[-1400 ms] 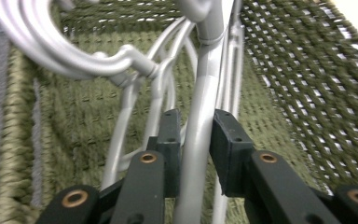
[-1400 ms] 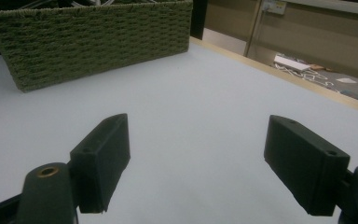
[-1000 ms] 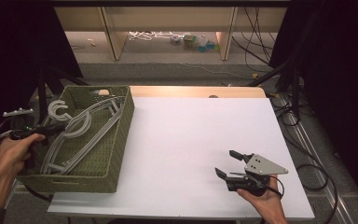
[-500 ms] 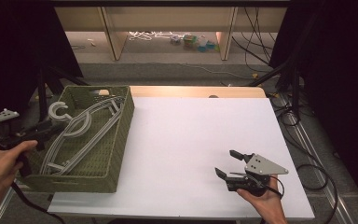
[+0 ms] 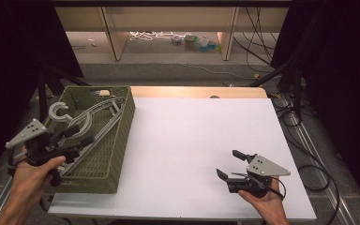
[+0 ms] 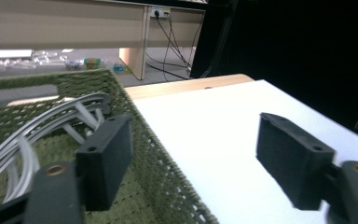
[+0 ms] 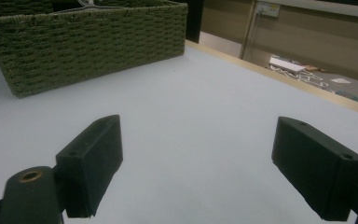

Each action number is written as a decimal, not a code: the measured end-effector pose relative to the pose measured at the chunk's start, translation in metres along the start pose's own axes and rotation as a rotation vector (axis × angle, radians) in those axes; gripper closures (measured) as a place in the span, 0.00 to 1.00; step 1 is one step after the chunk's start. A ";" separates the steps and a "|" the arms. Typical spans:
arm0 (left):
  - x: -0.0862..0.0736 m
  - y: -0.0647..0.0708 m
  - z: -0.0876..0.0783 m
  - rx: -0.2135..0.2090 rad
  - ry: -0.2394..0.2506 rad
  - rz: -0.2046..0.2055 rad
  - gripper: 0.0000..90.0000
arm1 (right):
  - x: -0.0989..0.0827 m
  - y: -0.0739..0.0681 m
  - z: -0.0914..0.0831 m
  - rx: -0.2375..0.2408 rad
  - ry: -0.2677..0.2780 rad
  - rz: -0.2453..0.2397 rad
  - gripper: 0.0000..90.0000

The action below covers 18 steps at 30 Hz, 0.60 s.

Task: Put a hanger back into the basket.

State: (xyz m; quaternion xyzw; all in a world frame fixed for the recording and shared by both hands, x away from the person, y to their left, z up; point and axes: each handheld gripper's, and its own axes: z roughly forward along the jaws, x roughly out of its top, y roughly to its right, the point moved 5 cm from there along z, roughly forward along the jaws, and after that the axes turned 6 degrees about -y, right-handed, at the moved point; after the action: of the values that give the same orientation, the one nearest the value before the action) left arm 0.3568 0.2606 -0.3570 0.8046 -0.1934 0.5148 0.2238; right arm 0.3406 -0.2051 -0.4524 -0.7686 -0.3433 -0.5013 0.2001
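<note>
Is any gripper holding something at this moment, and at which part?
Nothing is held. The left gripper, its jaws just opened, is over the basket of hangers with nothing between them; the right gripper is open above the table.

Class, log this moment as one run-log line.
left gripper: open, empty, over basket | hangers: in basket | right gripper: open, empty, over table

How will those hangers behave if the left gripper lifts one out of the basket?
The hangers look like thin grey plastic, so probably light and fairly stiff. Several lie overlapped with hooks and arms crossing, so one will likely snag and drag its neighbours. The smooth rounded bars may slip between the pads. The woven basket looks light too, and could shift if a hanger catches its wall.
</note>
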 end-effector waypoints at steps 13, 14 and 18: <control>-0.012 0.048 0.021 -0.073 0.053 0.037 0.18 | 0.000 -0.003 0.002 0.006 0.025 -0.006 0.18; -0.013 0.051 0.023 -0.074 0.052 0.044 0.18 | 0.000 -0.003 0.002 0.003 0.030 -0.007 0.18; -0.022 0.064 0.033 -0.057 0.052 0.082 0.19 | -0.002 -0.002 0.000 -0.010 0.028 -0.006 0.18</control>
State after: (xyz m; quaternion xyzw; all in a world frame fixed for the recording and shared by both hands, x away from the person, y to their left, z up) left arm 0.3379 0.1918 -0.3787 0.7758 -0.2351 0.5384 0.2302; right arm 0.3390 -0.2044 -0.4542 -0.7614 -0.3402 -0.5144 0.1998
